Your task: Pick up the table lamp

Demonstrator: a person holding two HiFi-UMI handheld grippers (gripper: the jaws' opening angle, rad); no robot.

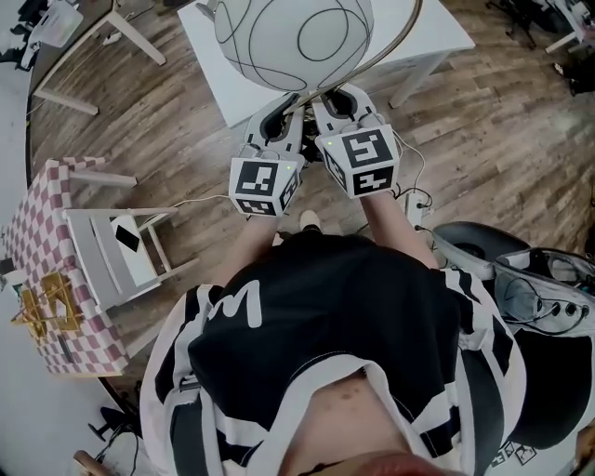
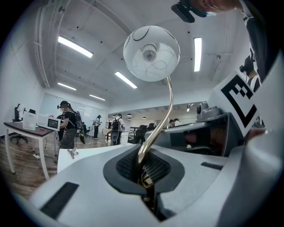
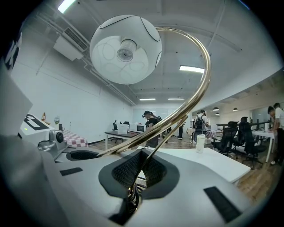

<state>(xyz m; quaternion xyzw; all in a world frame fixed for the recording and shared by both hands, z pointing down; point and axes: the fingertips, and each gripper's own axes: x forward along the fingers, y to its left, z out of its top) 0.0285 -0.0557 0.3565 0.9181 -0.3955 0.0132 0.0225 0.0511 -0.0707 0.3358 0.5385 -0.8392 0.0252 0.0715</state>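
Gripping state, left: left gripper [image 2: 144, 172], grey with a black-and-white marker cube, has its jaws closed on the thick curved brass stem [image 2: 167, 111] of the table lamp [image 1: 307, 56].
Gripping state, right: right gripper [image 3: 135, 177], same build, has its jaws closed on a thinner brass rod [image 3: 153, 148] of the lamp. The thick stem passes just to its left.
Gripper placement: side by side, close together, just ahead of the person's black-and-white top [image 1: 353, 307].
Lamp base: not visible in any view.
Shade: white globe shade with thin dark lines [image 1: 293, 33] sits above both grippers. The bulb shows from below.
Surface beyond: white rectangular table [image 1: 437, 28], with the shade over its near edge in the head view.
Floor: brown wood-plank floor [image 1: 186, 130].
Left side: white slatted chair [image 1: 121, 251] stands just beside a pink-and-white checked tablecloth [image 1: 37, 242].
Far room: people standing [image 2: 67, 126] among desks.
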